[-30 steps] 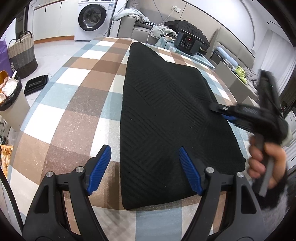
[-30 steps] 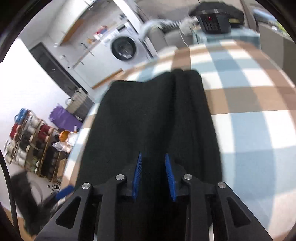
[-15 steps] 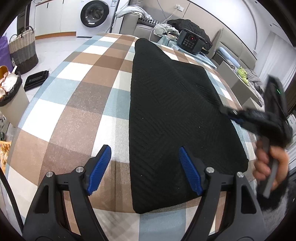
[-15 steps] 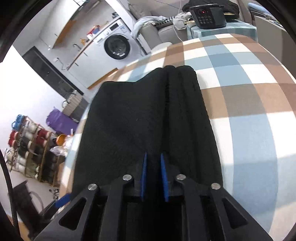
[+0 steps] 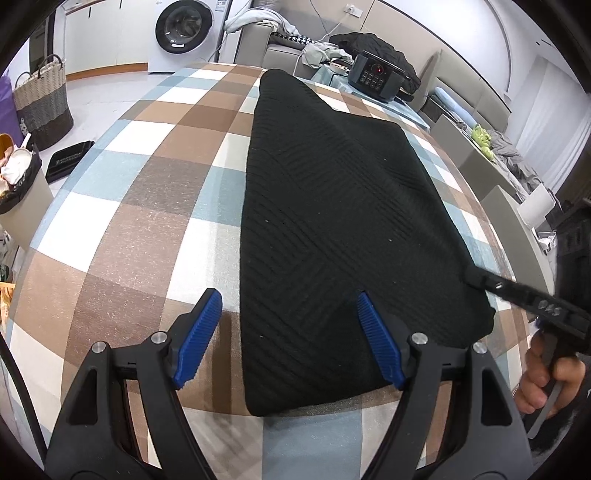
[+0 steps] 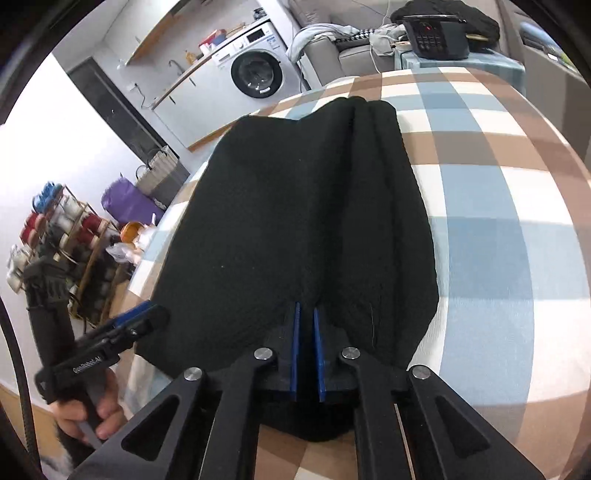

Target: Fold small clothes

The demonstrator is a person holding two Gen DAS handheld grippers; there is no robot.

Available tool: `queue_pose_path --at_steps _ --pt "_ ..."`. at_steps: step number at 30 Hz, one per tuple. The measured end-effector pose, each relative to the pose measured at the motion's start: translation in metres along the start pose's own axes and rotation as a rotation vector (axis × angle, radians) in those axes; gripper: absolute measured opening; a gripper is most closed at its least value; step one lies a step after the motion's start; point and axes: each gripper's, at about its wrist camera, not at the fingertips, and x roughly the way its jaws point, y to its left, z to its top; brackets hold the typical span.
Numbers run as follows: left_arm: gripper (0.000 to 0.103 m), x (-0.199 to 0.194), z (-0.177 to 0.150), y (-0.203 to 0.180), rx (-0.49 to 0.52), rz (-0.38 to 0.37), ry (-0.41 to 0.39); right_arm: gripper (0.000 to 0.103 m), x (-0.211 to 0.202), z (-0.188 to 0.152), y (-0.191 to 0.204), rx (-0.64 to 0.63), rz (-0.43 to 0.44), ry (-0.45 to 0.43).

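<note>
Black ribbed knit garment (image 5: pixel 332 206) lies folded lengthwise on checked counter (image 5: pixel 147 192). Right claw (image 6: pixel 306 332) pinches its near edge, bunching pleats; left claw (image 5: pixel 288 332) released.

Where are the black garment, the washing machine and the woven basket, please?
black garment (image 5: pixel 332 206): left wrist view, middle of the knit.
washing machine (image 5: pixel 184 26): left wrist view, round door.
woven basket (image 5: pixel 44 103): left wrist view, side wall.
</note>
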Motion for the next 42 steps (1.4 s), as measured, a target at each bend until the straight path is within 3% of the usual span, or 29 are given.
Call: queue_pose_path --at_steps 4,12,15,17,19,22,36,42 --pt "0.074 0.001 -0.003 -0.002 0.009 -0.006 0.006 0.038 -0.018 0.001 -0.015 0.038 -0.029 -0.066" --pt "0.073 0.007 -0.002 -0.006 0.021 -0.024 0.019 0.039 -0.008 -0.01 -0.033 0.08 -0.083 -0.05" --pt "0.063 0.01 0.0 -0.005 0.019 -0.039 0.015 0.038 -0.006 -0.013 -0.03 0.057 -0.096 -0.051" --pt "0.041 0.009 0.0 -0.003 0.017 -0.041 0.002 0.033 -0.003 -0.015 -0.028 0.043 -0.1 -0.045" --pt "0.027 0.01 0.002 0.0 0.012 -0.055 -0.003 0.023 -0.002 -0.017 -0.027 0.033 -0.109 -0.039" --pt "0.02 0.013 0.006 0.003 -0.002 -0.068 -0.003 0.02 -0.002 -0.018 -0.028 0.032 -0.111 -0.041" --pt "0.018 0.031 0.031 0.0 0.001 -0.036 -0.02 0.019 0.006 -0.009 -0.032 0.121 -0.129 -0.053" --pt "0.024 0.024 0.024 0.008 -0.002 -0.027 -0.03 0.021 -0.024 -0.018 -0.038 0.207 -0.019 -0.071"
